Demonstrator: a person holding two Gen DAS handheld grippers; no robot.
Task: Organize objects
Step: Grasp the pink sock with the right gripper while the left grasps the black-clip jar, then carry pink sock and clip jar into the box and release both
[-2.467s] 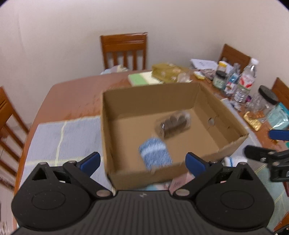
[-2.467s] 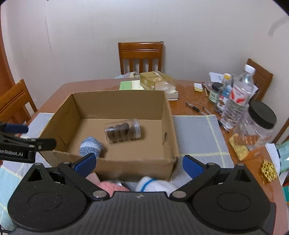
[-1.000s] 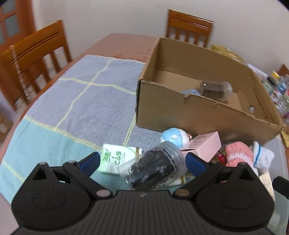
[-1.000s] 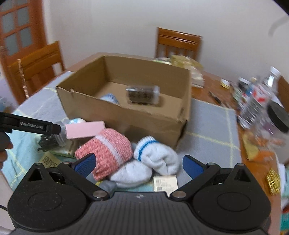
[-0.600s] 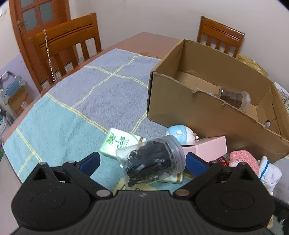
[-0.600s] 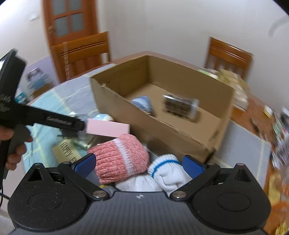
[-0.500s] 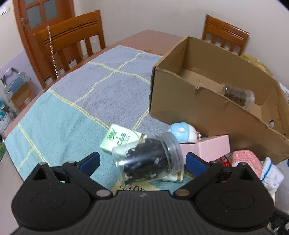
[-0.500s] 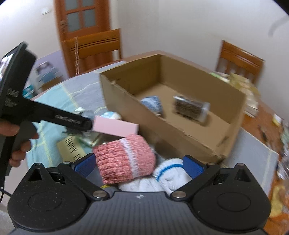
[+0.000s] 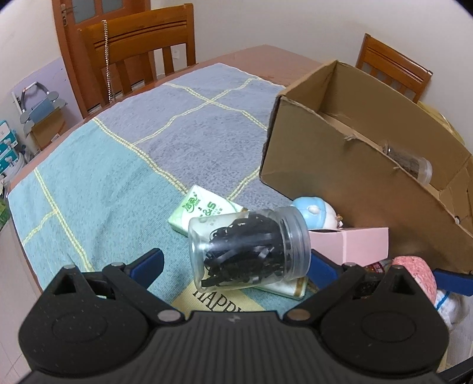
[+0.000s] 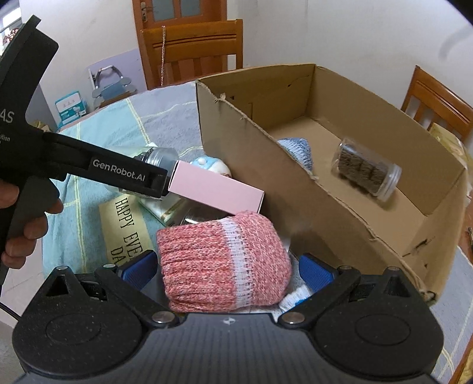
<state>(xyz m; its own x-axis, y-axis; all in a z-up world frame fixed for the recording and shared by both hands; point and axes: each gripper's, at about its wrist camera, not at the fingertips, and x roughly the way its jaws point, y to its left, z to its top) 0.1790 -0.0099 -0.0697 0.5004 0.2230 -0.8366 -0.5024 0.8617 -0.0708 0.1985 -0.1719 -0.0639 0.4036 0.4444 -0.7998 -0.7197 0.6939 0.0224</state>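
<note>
Two grippers straddle their targets: the left gripper [image 9: 235, 264] sits spread around a clear jar [image 9: 249, 247] (black strips inside), the right gripper [image 10: 226, 268] spread around a pink sock [image 10: 221, 261], both beside the cardboard box [image 10: 340, 206] on the counter [image 9: 295, 56].

Pink-and-white knit sock [image 10: 224, 263], pale pink box [image 10: 215, 189], brown cardboard box [image 10: 334, 206], teal-grey tablecloth [image 9: 118, 165] with yellow grid lines.

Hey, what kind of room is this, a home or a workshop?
Most likely a home dining room: wooden dining chairs surround a table with a checked cloth, a panelled wooden door stands behind, and household clutter lies beside a cardboard box.
</note>
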